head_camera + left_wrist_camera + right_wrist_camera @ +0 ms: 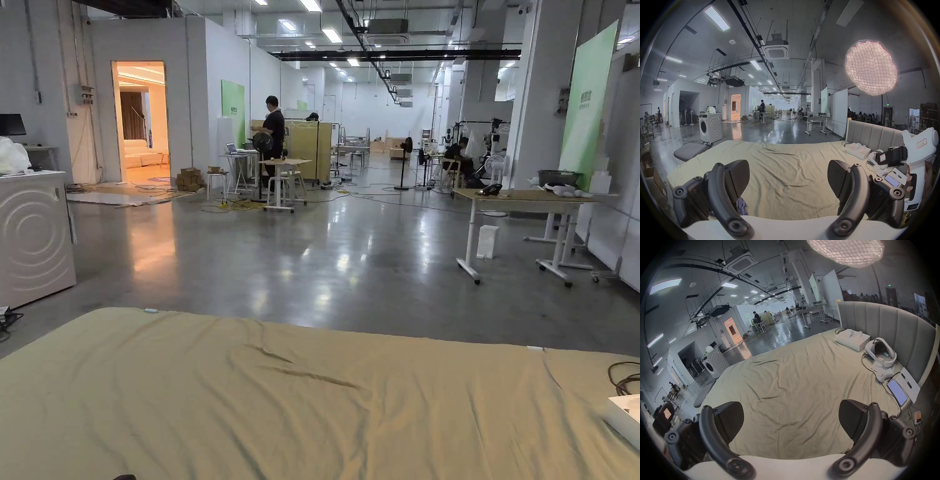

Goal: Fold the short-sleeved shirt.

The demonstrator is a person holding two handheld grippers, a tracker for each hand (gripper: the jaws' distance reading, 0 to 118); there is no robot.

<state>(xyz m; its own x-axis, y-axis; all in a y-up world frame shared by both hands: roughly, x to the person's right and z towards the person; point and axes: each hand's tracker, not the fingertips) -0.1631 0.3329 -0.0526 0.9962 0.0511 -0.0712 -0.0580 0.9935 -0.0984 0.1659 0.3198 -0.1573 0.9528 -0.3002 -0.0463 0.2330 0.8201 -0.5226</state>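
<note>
Both tongs, left tongs point(788, 178) and right tongs point(791, 420), gape empty above the olive-green bed sheet point(786, 170); first reach the crumpled bluish-grey cloth point(742, 205) at the sheet's near edge, likely the shirt.

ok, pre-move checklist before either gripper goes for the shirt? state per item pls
1. Left gripper open, nothing between the jaws: ok.
2. Right gripper open, nothing between the jaws: ok.
3. Short-sleeved shirt located: cannot tell; a bluish-purple scrap of cloth shows at the near edge by the left gripper, too little to identify.
4. Olive-green bed sheet flat enough for folding: ok, light creases.
5. White headset, lit phone and white box by the grey padded headboard, off the middle: ok.
6. Black cables near the right gripper's side: not ok, snag risk.
</note>
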